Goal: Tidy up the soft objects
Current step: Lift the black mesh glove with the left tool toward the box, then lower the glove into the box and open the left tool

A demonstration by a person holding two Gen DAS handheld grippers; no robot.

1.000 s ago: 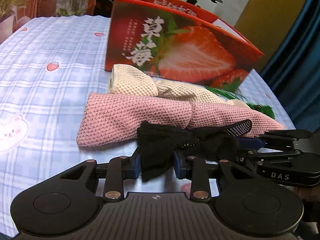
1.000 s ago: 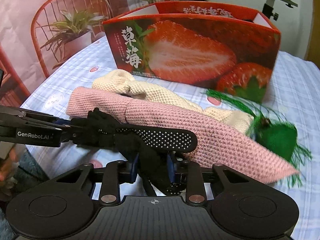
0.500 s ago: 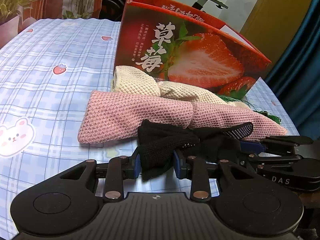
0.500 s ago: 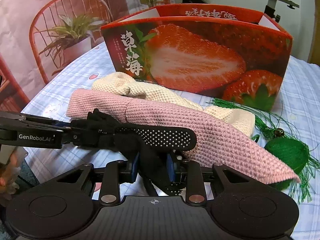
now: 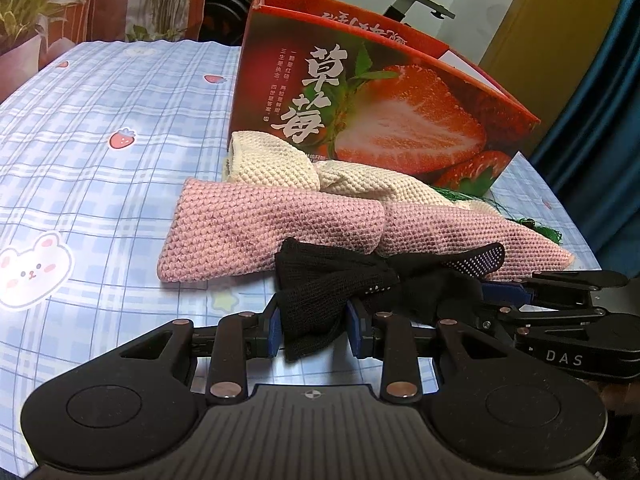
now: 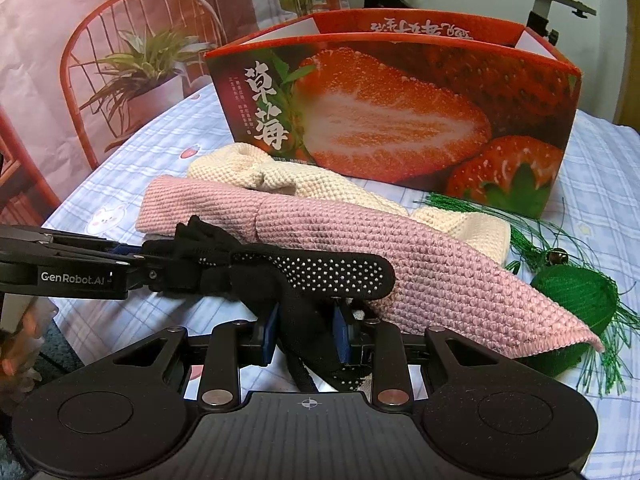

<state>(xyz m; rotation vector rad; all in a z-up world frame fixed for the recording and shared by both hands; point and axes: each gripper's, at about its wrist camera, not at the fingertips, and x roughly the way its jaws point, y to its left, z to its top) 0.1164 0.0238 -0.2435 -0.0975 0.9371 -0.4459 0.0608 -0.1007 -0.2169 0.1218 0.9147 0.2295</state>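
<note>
Claws (left, right) both clamp black sock above tablecloth

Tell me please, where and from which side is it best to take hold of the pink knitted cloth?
Probably the pink knitted cloth is best gripped at its free pointed corner near the green tassel ball, coming from that open side with a claw. This corner sticks out past the cream cloth; the other end sits behind the black sock.
</note>
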